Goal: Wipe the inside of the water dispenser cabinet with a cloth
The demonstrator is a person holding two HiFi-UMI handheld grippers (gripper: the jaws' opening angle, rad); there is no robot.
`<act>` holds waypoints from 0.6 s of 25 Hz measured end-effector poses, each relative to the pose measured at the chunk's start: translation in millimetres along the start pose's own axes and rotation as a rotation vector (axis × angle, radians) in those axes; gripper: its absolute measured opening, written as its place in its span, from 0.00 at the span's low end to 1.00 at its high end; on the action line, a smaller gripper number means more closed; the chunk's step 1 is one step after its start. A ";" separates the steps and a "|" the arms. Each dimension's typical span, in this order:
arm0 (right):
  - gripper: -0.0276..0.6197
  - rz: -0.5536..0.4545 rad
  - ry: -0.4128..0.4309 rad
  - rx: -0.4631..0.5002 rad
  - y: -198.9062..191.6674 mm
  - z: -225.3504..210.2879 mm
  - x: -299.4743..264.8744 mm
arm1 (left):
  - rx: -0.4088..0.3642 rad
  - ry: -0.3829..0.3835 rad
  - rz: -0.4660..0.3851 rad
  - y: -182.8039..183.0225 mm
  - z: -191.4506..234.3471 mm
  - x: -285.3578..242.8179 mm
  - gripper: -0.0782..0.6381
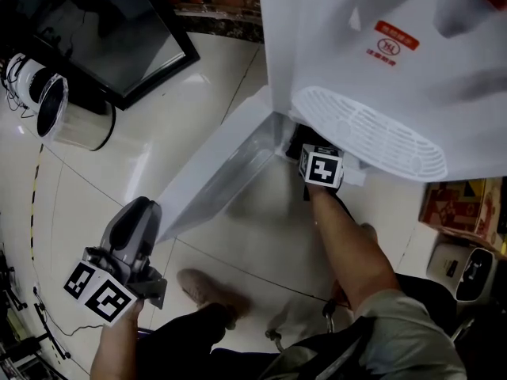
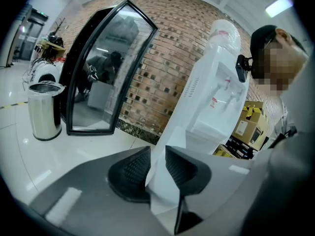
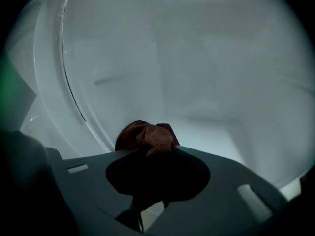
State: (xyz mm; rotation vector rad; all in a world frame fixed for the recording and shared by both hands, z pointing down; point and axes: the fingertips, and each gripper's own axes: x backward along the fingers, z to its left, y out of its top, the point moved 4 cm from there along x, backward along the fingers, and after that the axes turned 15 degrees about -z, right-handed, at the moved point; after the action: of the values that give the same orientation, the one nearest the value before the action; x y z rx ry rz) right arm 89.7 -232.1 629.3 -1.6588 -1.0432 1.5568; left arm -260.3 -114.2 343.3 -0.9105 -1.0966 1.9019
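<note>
The white water dispenser (image 1: 356, 38) stands at the upper right, and its cabinet door (image 1: 214, 172) swings open toward the lower left. My left gripper (image 1: 149, 208) is shut on the door's free edge; in the left gripper view the white door panel (image 2: 165, 191) is pinched between the jaws of the left gripper (image 2: 157, 156). My right gripper (image 1: 305, 150) reaches into the cabinet under the drip tray (image 1: 372, 133). In the right gripper view the right gripper (image 3: 147, 149) is shut on a bunched brown cloth (image 3: 147, 134) in front of the pale cabinet wall (image 3: 197, 82).
A metal bin (image 1: 67, 113) and a black-framed glass panel (image 1: 119, 30) stand at the left on the tiled floor. Cardboard boxes (image 1: 459, 204) sit to the right of the dispenser. The person's shoe (image 1: 210, 291) is below the open door.
</note>
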 end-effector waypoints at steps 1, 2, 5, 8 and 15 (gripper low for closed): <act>0.20 0.008 -0.019 0.000 -1.8 -4.8 2.1 | -0.002 0.003 0.001 0.0 0.0 -0.2 0.24; 0.20 0.013 -0.042 -0.002 -3.6 -11.2 4.3 | -0.003 0.003 0.002 0.0 -0.2 -0.5 0.24; 0.20 0.026 -0.128 -0.036 -10.5 -35.0 13.1 | -0.005 -0.004 0.006 -0.4 -1.0 -0.4 0.24; 0.20 0.051 -0.207 -0.083 -20.1 -53.4 27.2 | -0.009 -0.018 0.011 0.9 0.2 -1.2 0.24; 0.20 0.020 -0.403 -0.206 -36.0 -93.4 68.7 | -0.009 -0.061 0.013 3.9 3.8 -3.0 0.23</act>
State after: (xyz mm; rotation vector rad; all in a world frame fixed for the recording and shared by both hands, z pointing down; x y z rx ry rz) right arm 176.9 -148.0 636.2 -1.5207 -1.4385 1.8997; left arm -263.1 -119.6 341.8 -0.8717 -1.1379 1.9488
